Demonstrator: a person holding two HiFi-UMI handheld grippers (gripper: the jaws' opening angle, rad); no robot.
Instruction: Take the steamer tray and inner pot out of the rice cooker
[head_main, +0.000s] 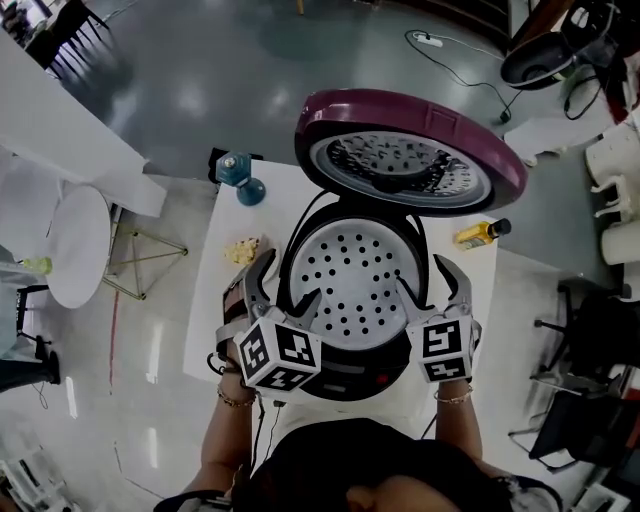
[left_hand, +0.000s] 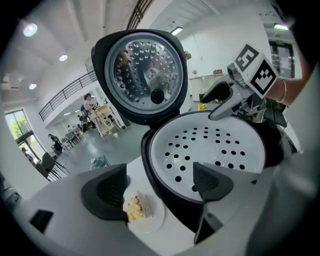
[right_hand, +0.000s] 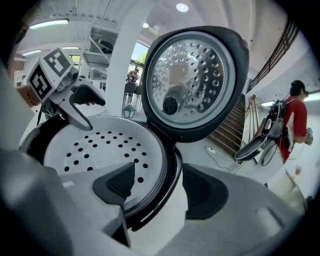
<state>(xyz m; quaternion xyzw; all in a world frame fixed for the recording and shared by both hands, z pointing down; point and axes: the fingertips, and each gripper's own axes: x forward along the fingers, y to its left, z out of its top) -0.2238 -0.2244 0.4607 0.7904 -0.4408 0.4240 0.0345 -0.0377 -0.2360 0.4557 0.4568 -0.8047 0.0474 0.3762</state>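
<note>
1. Head view: the steamer tray (head_main: 355, 275) sits in the open rice cooker (head_main: 345, 385). The left gripper (head_main: 285, 288) and right gripper (head_main: 430, 287) straddle opposite rims, jaws spread.
2. Left gripper view: a plate (left_hand: 155, 220) of food lies beside the cooker.
3. Only the right gripper view catches a person in red (right_hand: 295, 115).

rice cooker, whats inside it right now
A white steamer tray with round holes fills the opening of the rice cooker. It covers everything below, so the inner pot cannot be seen.
</note>
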